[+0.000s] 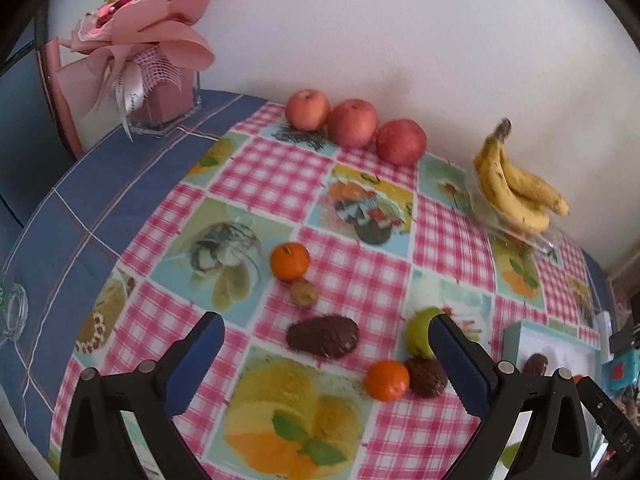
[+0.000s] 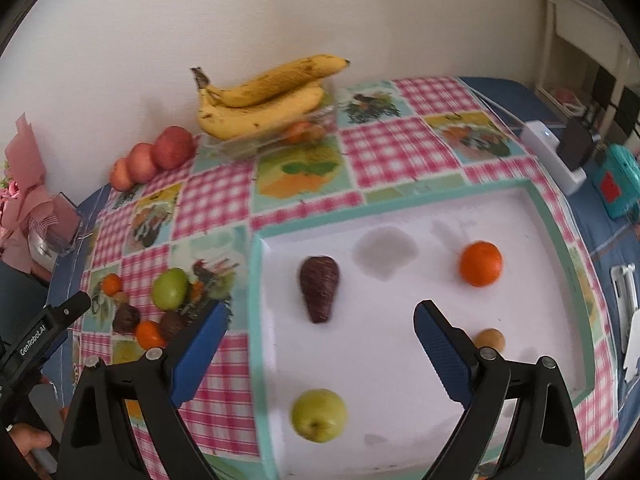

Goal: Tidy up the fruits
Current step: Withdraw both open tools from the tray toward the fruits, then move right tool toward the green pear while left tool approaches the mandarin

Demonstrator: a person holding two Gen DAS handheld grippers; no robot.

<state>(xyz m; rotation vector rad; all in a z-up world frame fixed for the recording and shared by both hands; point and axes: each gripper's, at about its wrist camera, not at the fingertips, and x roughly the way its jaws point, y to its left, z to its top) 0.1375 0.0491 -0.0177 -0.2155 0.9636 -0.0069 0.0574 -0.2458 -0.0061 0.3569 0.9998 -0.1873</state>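
Fruits: I count a green apple (image 2: 318,415), avocado (image 2: 319,287) and orange (image 2: 480,263) on the tray (image 2: 556,248); both my claws, left gripper (image 1: 326,354) and right gripper (image 2: 320,336), gape empty.

Both grippers angle downward with jaws spread wide and nothing between the blue pads: the left gripper (image 1: 326,354) fills the lower part of its frame, the right gripper (image 2: 320,338) likewise, with a fingertip showing at lower left.

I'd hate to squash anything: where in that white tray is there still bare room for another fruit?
Bare room: the white tray middle, bordered by dark avocado, orange and green apple. Crowded: the tablecloth cluster around the other green apple.
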